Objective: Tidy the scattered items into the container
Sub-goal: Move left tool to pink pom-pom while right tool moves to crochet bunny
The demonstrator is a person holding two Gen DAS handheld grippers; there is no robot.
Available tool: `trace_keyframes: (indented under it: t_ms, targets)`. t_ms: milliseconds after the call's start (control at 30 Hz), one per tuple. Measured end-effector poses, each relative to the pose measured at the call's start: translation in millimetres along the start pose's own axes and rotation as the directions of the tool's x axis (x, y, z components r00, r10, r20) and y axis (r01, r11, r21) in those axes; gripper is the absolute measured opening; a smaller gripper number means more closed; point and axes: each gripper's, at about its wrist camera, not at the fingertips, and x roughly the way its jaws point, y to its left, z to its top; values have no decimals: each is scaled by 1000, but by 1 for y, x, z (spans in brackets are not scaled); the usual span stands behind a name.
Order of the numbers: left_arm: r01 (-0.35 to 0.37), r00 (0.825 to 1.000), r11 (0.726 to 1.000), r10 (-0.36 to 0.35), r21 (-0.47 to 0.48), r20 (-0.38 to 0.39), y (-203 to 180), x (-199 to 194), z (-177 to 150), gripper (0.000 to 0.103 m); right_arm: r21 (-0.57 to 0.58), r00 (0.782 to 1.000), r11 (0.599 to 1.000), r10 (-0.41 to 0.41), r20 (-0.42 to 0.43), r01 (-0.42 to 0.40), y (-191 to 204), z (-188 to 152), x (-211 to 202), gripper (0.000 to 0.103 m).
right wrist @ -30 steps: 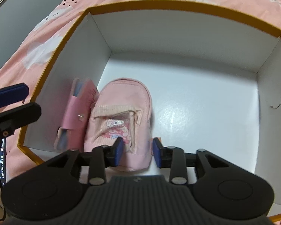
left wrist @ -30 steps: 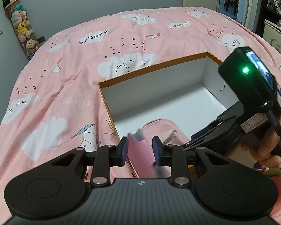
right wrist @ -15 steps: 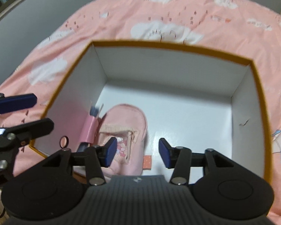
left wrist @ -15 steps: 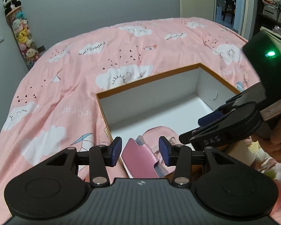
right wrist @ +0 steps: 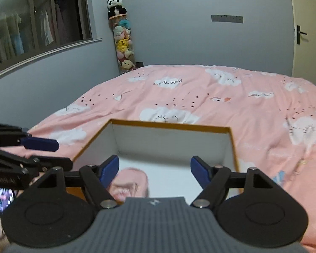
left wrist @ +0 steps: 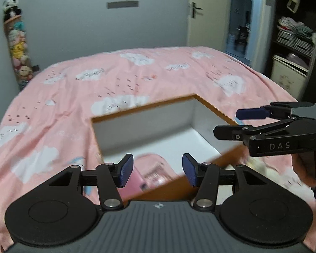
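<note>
Hovering low in frame, left gripper [left wrist: 158,169] and right gripper [right wrist: 154,169]: jaws just widened, released, nothing between. Pink pouch [right wrist: 130,182] lies inside box [right wrist: 170,126], lower centre; pink wallet [left wrist: 132,182] beside it.

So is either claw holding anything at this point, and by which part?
Nothing is held. The left claw and the right claw have just been opening, jaws empty; the pink pouch lies in the box.

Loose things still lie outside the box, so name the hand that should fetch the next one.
Right, probably: the right tool, its jaws just opened and empty, hangs over the blurred items beside the box.
</note>
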Motion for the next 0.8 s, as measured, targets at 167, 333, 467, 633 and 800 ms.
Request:
trace_keyframes:
  t_ms: [167, 333, 467, 633, 800]
  targets:
    - [67, 994, 998, -66, 10, -90, -12, 2, -23, 60, 2, 1000, 1000, -23, -11, 23, -9, -30, -32, 77]
    - [159, 972, 987, -163, -38, -170, -20, 15, -44, 59, 7, 994, 996, -90, -62, 91, -14, -63, -55, 72]
    - [244, 945, 967, -254, -74, -205, -32, 26, -52, 59, 6, 982, 989, -148, -121, 150, -23, -84, -64, 65]
    - [357, 906, 926, -375, -123, -196, -54, 34, -52, 63, -32, 958, 977, -215, -189, 213, -33, -104, -73, 61]
    - [390, 883, 919, -391, -55, -261, -85, 44, -55, 68, -23, 947, 975, -220, -232, 221, -41, -117, -78, 61]
